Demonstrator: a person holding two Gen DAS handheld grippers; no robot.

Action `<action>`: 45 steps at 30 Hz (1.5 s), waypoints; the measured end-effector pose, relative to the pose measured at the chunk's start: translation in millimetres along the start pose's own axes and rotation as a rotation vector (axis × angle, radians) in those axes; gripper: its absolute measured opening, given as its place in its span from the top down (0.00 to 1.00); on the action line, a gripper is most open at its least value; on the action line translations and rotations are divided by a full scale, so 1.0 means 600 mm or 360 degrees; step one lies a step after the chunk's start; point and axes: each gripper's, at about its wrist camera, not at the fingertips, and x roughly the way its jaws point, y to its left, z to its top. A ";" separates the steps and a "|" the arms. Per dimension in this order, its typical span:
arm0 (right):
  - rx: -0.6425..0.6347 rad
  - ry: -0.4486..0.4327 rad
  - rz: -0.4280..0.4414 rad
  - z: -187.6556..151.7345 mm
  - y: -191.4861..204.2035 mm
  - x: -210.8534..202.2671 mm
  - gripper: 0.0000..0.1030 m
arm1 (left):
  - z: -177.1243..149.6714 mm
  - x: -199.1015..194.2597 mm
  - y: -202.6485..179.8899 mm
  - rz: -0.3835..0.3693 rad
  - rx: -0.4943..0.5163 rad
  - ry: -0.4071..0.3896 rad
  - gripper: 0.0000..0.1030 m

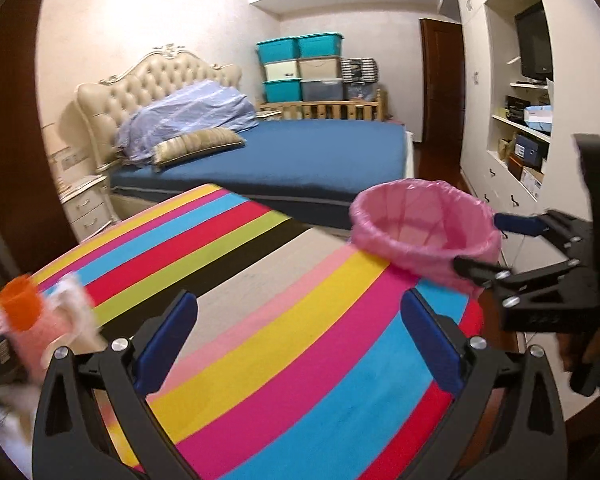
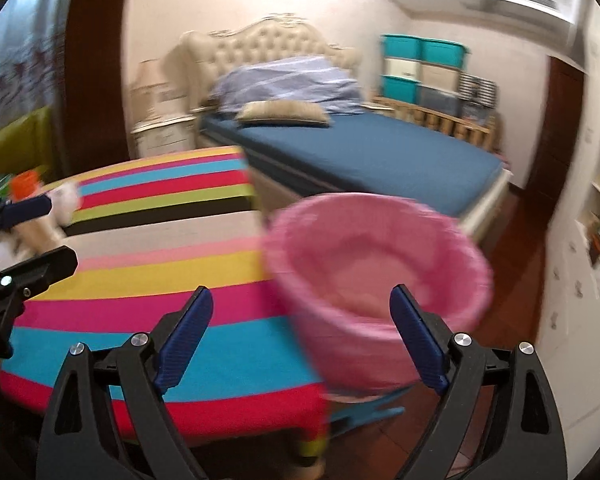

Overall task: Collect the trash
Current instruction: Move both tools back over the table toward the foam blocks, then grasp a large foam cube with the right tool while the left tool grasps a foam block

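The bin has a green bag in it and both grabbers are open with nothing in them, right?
Not quite: the bag lining the bin is pink, as the right wrist view shows. The rest holds: the left gripper and right gripper are open and empty.

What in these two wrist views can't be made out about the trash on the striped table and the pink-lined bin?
- Orange-capped item and pale wrappers: left wrist view, motion-blurred and cut by the left edge; what they are is unreadable.
- Same clutter: right wrist view, blurred and small, partly behind the left tongs.
- Pink-lined round bin: right wrist view, blurred; contents unclear.
- Bin base: left wrist view, hidden behind the striped table's edge.
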 end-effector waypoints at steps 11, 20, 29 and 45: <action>-0.0260 0.0129 0.0414 -0.020 0.226 0.023 0.18 | -0.114 -0.197 0.187 0.0481 -0.0285 0.0047 0.05; -0.0517 0.0233 0.0634 -0.054 0.371 0.031 0.18 | -0.251 -0.311 0.306 0.0790 -0.0553 0.0172 0.05; -0.0744 0.0264 0.0721 -0.048 0.497 0.051 0.18 | -0.338 -0.340 0.346 0.0901 -0.0675 0.0275 0.05; -0.0625 0.0290 0.0772 -0.003 0.551 0.081 0.18 | -0.369 -0.340 0.345 0.0914 -0.0716 0.0298 0.05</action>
